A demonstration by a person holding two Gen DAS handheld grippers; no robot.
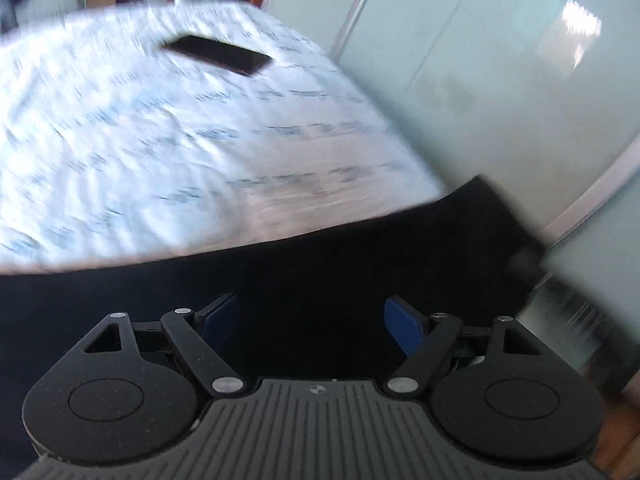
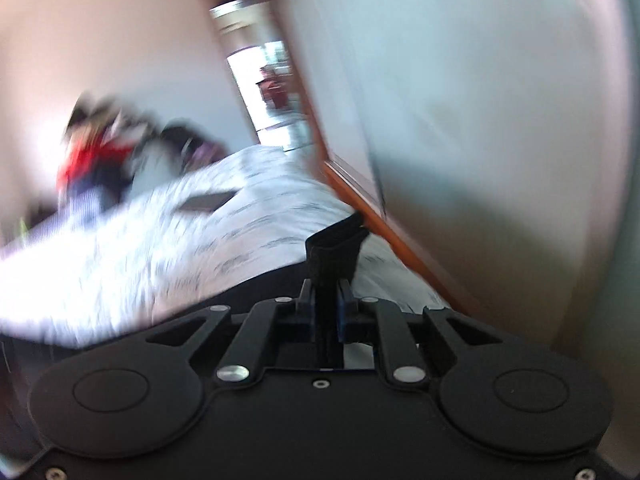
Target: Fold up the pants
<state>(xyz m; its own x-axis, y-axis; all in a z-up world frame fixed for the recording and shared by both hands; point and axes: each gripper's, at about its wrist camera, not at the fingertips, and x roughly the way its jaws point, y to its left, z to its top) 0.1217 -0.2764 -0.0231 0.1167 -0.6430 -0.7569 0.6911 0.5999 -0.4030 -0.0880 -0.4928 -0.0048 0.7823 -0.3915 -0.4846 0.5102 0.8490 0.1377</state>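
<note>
Black pants (image 1: 320,264) lie across the near part of a bed with a white printed sheet (image 1: 168,144). My left gripper (image 1: 312,320) hangs over the dark cloth with its blue pads (image 1: 402,326) wide apart and nothing pinched between them. In the right wrist view my right gripper (image 2: 325,300) is shut on an edge of the black pants (image 2: 334,256), and a strip of the cloth sticks up out of the jaws above the sheet (image 2: 160,240). Both views are blurred.
A black phone (image 1: 218,54) lies flat on the sheet further back, also seen as the phone (image 2: 208,202). A pale wardrobe wall (image 1: 500,80) with a wooden edge (image 2: 384,228) runs along the bed's right side. Clothes (image 2: 100,152) are piled at the far end.
</note>
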